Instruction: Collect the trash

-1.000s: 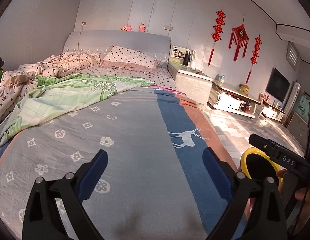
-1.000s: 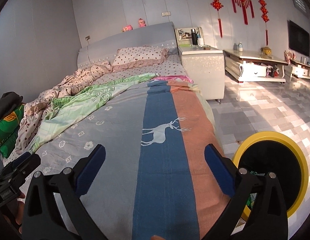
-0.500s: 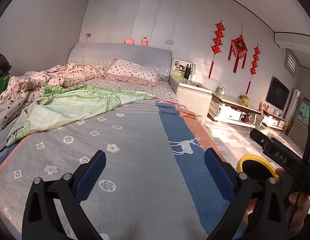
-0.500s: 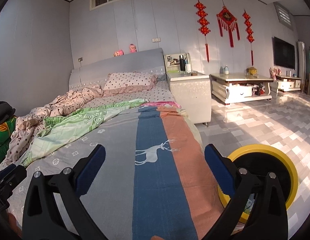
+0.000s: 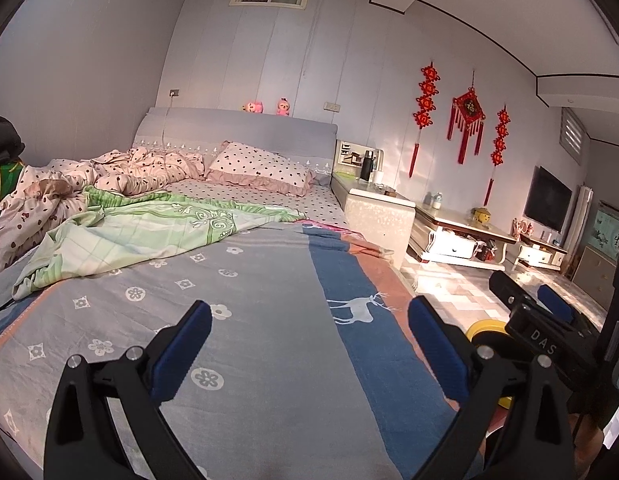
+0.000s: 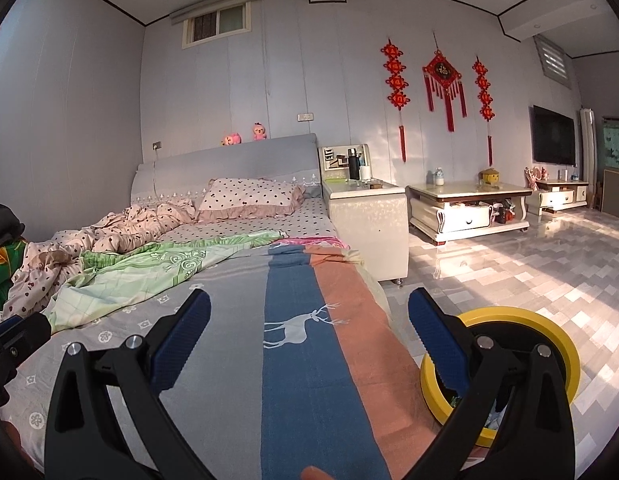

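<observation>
Bedroom, bed (image 5: 269, 320) with grey patterned blanket in foreground; both tongs empty.

Left gripper (image 5: 309, 344) and right gripper (image 6: 309, 332): spread wide over the blanket, nothing between the ribbed blue pads (image 6: 437, 340); rigid black frames. Yellow-rimmed round bin (image 6: 549, 320): on the tiled floor just beside the bed's right edge, dark inside, some litter at its bottom. No loose trash visible on the bed. Rumpled green quilt (image 5: 121, 236), soft and folded. Risks: pads snagging soft fabric instead of litter; scraps hidden in folds; light bin tipped by a stray knock.
</observation>
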`<move>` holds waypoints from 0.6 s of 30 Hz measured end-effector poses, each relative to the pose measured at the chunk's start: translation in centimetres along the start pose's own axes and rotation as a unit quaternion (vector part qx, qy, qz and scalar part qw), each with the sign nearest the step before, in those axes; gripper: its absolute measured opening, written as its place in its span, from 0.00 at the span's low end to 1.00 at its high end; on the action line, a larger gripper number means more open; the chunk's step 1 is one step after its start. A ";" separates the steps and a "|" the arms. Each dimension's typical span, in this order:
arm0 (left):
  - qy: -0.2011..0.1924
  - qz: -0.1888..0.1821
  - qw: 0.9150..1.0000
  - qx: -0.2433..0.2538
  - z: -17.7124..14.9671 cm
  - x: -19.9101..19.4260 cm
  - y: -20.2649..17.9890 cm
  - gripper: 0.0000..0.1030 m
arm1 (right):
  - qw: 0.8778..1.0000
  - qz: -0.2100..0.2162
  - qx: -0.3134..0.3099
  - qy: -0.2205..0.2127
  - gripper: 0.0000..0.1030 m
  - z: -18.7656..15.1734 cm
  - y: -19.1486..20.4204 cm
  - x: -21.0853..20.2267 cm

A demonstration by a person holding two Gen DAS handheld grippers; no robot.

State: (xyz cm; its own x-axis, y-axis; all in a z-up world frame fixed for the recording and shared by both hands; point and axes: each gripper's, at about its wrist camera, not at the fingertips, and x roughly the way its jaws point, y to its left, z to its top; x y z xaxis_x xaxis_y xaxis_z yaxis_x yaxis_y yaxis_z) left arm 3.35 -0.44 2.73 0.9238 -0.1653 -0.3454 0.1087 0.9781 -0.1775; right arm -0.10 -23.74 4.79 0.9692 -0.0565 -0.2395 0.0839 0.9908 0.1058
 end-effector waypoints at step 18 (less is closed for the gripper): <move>-0.002 0.000 1.000 -0.002 -0.2 0.2 0.2 0.92 | 1.000 0.002 -0.005 0.025 0.92 -1.4 0.1 1.4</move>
State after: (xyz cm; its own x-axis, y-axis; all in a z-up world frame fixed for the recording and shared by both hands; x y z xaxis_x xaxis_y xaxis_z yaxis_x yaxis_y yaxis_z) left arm 3.50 -0.29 2.40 0.9255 -0.1653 -0.3407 0.1079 0.9775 -0.1810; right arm 0.94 -23.57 3.12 0.9567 -0.0468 -0.2871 0.0779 0.9922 0.0977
